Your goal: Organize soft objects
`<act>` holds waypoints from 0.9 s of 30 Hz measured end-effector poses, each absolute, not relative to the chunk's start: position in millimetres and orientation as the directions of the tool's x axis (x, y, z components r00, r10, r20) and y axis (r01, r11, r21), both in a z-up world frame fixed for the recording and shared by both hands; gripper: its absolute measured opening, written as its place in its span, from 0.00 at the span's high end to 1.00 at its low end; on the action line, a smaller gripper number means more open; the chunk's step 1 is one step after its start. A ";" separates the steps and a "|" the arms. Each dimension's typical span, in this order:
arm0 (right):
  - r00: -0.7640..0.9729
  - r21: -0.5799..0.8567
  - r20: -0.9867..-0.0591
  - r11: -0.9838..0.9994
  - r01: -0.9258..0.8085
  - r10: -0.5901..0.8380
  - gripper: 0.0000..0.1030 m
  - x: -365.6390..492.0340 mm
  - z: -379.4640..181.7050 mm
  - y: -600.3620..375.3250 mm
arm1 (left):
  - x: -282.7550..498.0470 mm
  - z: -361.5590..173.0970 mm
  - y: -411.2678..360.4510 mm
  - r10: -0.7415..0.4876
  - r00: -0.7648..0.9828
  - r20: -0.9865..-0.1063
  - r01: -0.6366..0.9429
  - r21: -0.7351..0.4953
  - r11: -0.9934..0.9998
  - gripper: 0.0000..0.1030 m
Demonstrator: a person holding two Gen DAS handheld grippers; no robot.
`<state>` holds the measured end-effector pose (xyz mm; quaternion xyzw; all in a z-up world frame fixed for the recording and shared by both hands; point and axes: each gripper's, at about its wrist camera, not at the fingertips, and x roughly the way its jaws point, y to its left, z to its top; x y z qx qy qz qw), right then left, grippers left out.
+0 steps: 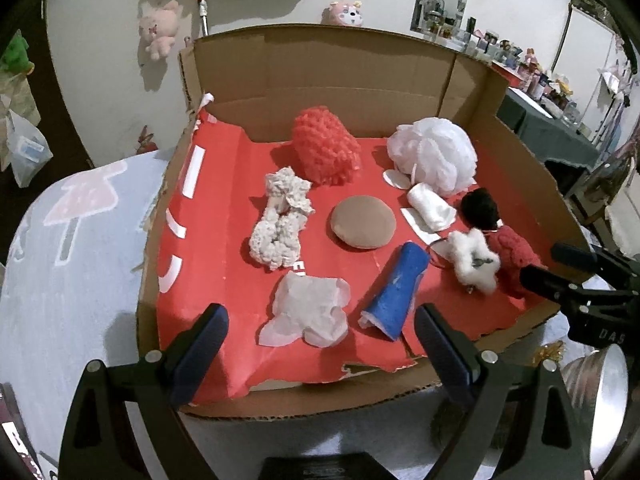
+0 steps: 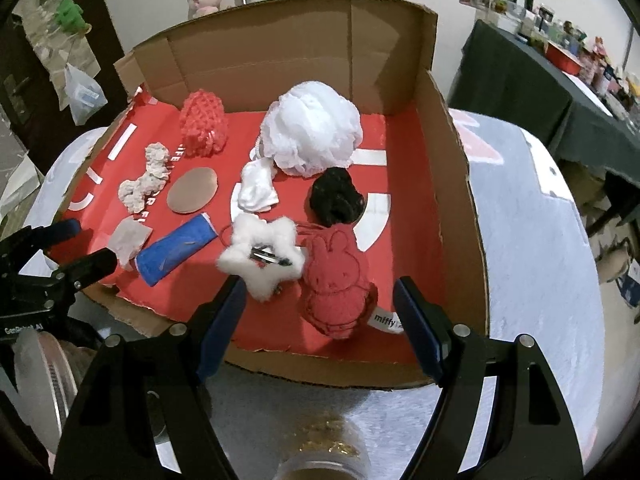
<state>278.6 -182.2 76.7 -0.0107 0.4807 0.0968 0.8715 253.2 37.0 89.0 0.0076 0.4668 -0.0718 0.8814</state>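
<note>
A cardboard box [image 1: 320,64] lined with red paper holds several soft objects. In the left wrist view: a red knit piece [image 1: 324,148], a white mesh pouf [image 1: 434,154], a grey-white scrunchie [image 1: 280,220], a tan round pad [image 1: 363,221], crumpled tissue [image 1: 308,312], a blue roll [image 1: 398,290]. My left gripper [image 1: 320,344] is open and empty, at the box's front edge above the tissue. In the right wrist view: a white fluffy star [image 2: 262,256], a red bunny plush [image 2: 336,280], a black fuzzy piece [image 2: 336,196], a white sock [image 2: 258,188]. My right gripper [image 2: 320,316] is open and empty, its fingers either side of the bunny at the front edge.
The box stands on a round table with a pale patterned cloth [image 1: 60,260]. A dark table with many small items [image 2: 560,80] stands at the right. Plush toys hang on the wall [image 1: 160,28]. A shiny round object [image 1: 600,400] sits beside the box.
</note>
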 end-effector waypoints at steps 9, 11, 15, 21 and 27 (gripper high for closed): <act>0.521 0.075 -0.839 0.981 -0.180 0.159 0.27 277.2 73.3 -180.4 | 254.6 87.1 39.6 -0.097 0.560 -0.823 0.117 -0.037 0.992 0.07; 0.523 0.072 -0.837 0.981 -0.180 0.158 0.27 276.7 73.4 -180.9 | 254.9 87.1 39.1 -0.098 0.559 -0.824 0.118 -0.038 0.992 0.07; 0.528 0.070 -0.835 0.982 -0.177 0.155 0.27 276.1 73.7 -181.7 | 254.7 87.1 39.3 -0.097 0.558 -0.824 0.120 -0.036 0.992 0.07; 0.530 0.067 -0.834 0.982 -0.177 0.152 0.27 275.6 73.6 -181.8 | 254.7 87.3 39.4 -0.098 0.557 -0.825 0.122 -0.036 0.992 0.07; 0.535 0.067 -0.831 0.982 -0.175 0.152 0.27 274.9 73.3 -182.2 | 254.3 87.2 39.7 -0.100 0.558 -0.823 0.123 -0.038 0.992 0.07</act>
